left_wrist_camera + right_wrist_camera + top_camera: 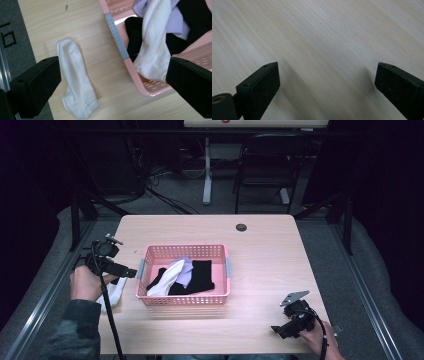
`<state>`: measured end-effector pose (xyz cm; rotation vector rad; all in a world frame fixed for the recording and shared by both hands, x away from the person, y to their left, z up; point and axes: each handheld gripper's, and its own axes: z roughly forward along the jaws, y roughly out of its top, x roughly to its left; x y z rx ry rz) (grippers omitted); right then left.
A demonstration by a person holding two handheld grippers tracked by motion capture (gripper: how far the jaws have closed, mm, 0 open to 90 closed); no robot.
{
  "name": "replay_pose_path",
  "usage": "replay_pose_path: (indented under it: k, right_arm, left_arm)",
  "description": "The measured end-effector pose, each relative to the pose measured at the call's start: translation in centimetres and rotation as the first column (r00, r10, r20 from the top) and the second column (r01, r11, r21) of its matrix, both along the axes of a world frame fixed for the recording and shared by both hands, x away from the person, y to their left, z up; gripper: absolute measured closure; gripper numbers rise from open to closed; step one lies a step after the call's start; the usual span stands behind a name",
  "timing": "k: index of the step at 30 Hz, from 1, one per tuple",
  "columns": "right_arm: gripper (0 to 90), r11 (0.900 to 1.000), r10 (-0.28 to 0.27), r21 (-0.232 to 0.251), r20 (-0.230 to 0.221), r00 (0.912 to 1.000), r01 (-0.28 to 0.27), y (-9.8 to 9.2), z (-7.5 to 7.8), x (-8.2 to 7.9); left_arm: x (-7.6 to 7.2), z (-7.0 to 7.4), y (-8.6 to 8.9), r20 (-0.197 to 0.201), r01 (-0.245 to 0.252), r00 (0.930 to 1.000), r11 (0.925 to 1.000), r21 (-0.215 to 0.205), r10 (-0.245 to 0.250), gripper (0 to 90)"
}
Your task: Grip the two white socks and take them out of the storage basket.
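A pink basket (220,296) stands mid-table with white, lilac and black socks in it; a white sock (155,42) hangs over its near rim (140,82). One white sock (75,80) lies flat on the table left of the basket (116,292). My left gripper (127,271) hovers above the table's left side by the basket's left end, jaws wide open and empty. My right gripper (276,330) rests low near the front right edge, open, with only bare wood (324,50) between its jaws.
A dark round grommet (241,227) sits near the table's far edge. Behind the table are a black chair (265,167) and a white desk leg (207,170). Grey floor and metal rails flank the table on both sides.
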<state>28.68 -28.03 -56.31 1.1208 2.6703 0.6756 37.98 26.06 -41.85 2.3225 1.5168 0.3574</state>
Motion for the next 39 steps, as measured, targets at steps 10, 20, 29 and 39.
replay_pose_path:
  k: [10, 20, 29, 39]
  right_arm:
    - [5.1, 1.0, -0.003, -0.004, 0.003, 1.0, 0.003, -0.2, 0.0, 0.0]
    - [5.1, 1.0, -0.001, 0.004, 0.004, 1.0, 0.001, -0.3, 0.0, -0.1]
    - [5.2, 1.0, -0.006, -0.007, 0.01, 0.9999, 0.006, -0.4, 0.2, -0.4]
    - [5.3, 1.0, -0.008, -0.003, 0.007, 0.9999, 0.008, -0.4, 0.1, -0.3]
  left_arm:
    - [1.0, -0.3, -2.6, 0.014, 0.069, 0.9975, 0.9975, -0.013, -0.069, 0.2]
    - [2.2, -1.8, -5.5, 0.004, 0.123, 0.9924, 0.992, -0.028, -0.123, 0.1]
    - [3.3, -4.8, -8.0, -0.061, 0.172, 0.983, 0.9848, -0.023, -0.173, 0.4]
    - [3.7, -7.7, -9.2, -0.133, 0.181, 0.9746, 0.9835, -0.006, -0.18, 18.8]
